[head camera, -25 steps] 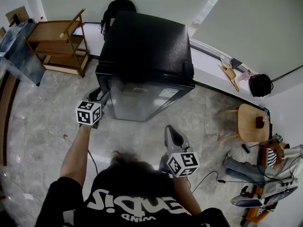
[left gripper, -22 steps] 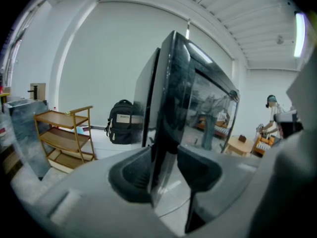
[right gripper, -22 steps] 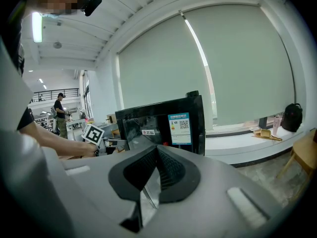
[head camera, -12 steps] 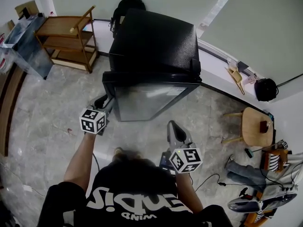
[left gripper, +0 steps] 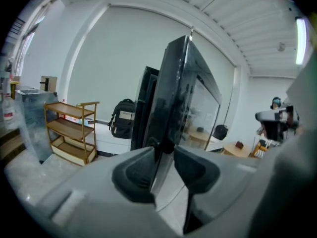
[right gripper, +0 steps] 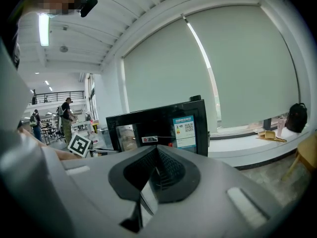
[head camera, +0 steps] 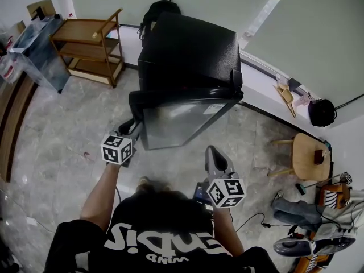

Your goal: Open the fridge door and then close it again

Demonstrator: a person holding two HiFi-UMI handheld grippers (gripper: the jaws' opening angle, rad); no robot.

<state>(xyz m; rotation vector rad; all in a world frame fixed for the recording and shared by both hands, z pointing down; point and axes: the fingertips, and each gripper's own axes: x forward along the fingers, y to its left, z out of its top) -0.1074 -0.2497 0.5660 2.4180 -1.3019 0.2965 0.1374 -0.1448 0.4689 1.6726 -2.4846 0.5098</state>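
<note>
The left gripper (head camera: 133,127) (left gripper: 163,151) is closing its jaws on the free edge of the glass-fronted black door (head camera: 181,118) (left gripper: 184,95) — the edge is sitting between the two pads, which are pressing on it from either side. The right gripper (head camera: 214,152) (right gripper: 157,151) is carrying nothing, its jaws lying together tip to tip. It is hovering at lower centre of the head view, apart from the door and pointing toward it. The door is standing partly open, angling out at its left side from the black compact fridge (head camera: 190,44) (left gripper: 146,108), which is sitting at upper centre of the frame on the grey marbled floor (head camera: 62,129). Behind the fridge a black backpack (head camera: 162,7) is sitting at the top edge. A wooden shelf trolley (head camera: 91,44) is standing at upper left, and a round wooden stool (head camera: 310,152) is standing at the right edge.
</note>
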